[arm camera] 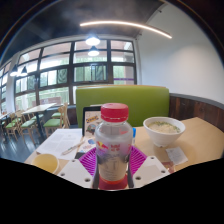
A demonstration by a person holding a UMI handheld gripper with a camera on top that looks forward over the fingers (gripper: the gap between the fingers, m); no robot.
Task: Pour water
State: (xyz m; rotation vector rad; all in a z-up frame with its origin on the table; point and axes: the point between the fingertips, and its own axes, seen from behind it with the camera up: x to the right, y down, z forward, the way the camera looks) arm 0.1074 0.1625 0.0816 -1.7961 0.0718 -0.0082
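1. Fingers [78, 171] of the gripper [113, 170] sit lowest in view, pale and angular, one at each side of the bottle [113, 146].
2. Magenta pads [90, 157] line the inner finger faces. Both pads appear to press against the bottle's sides, so the gripper is clenched on it.
3. Bottle: clear plastic, cylindrical, with a rounded shoulder and a red screw cap [114, 112]. The cap is on. A label band with print wraps the body; the print is too small to read.
4. Bottle position: upright, between the fingers, directly ahead of the camera. Its base is hidden, so contact with the table [205, 140] cannot be judged.
5. Pose: the gripper points level and forward along the table, fingers roughly symmetrical about the bottle.
6. Table: smooth, light wood-toned surface.
7. Bowl [163, 129]: white, round, glossy, standing beyond the fingers to the right of the bottle, apart from it. Its contents are pale and unclear.
8. Flat paper items [66, 142] lie on the table to the left of the bottle.
9. Small white packet [176, 155] lies near the bowl, on the near side.
10. Bench back [140, 101]: green, padded, rectangular, behind the bottle.
11. Windows [55, 75] with dark frames span the far wall; ceiling lamps are lit.
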